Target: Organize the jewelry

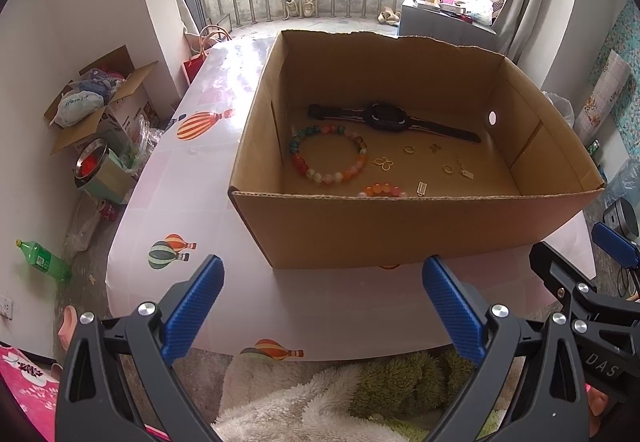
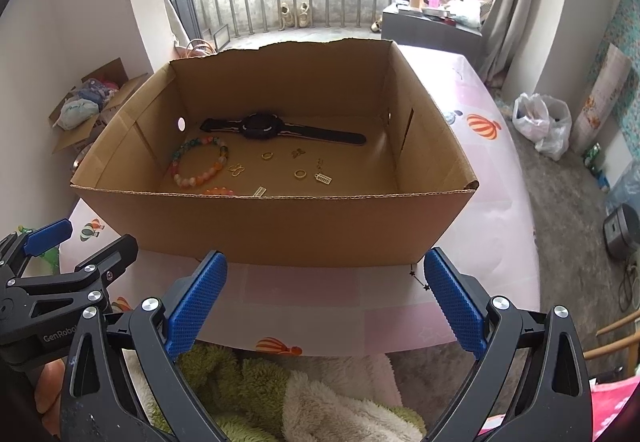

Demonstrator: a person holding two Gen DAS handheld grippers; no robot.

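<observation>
An open cardboard box (image 1: 400, 230) (image 2: 256, 226) stands on the table and holds the jewelry. Inside lie a black watch (image 1: 388, 118) (image 2: 260, 130), a multicolour bead bracelet (image 1: 328, 158) (image 2: 198, 164), an orange bead bracelet (image 1: 382, 190) (image 2: 218, 192) half hidden by the near wall, gold rings (image 1: 448, 169) (image 2: 300, 173), a butterfly charm (image 1: 382, 163) (image 2: 236, 169) and small pendants. My left gripper (image 1: 322, 274) hovers open before the box's near wall, empty. My right gripper (image 2: 326, 270) is likewise open and empty beside it.
The table (image 1: 192, 178) (image 2: 492, 226) has a pale cloth with balloon prints. A fluffy white and green blanket (image 1: 328, 398) (image 2: 280, 394) lies below its near edge. On the floor are an open carton (image 1: 100, 106), a green bottle (image 1: 44, 260), a white bag (image 2: 544, 122).
</observation>
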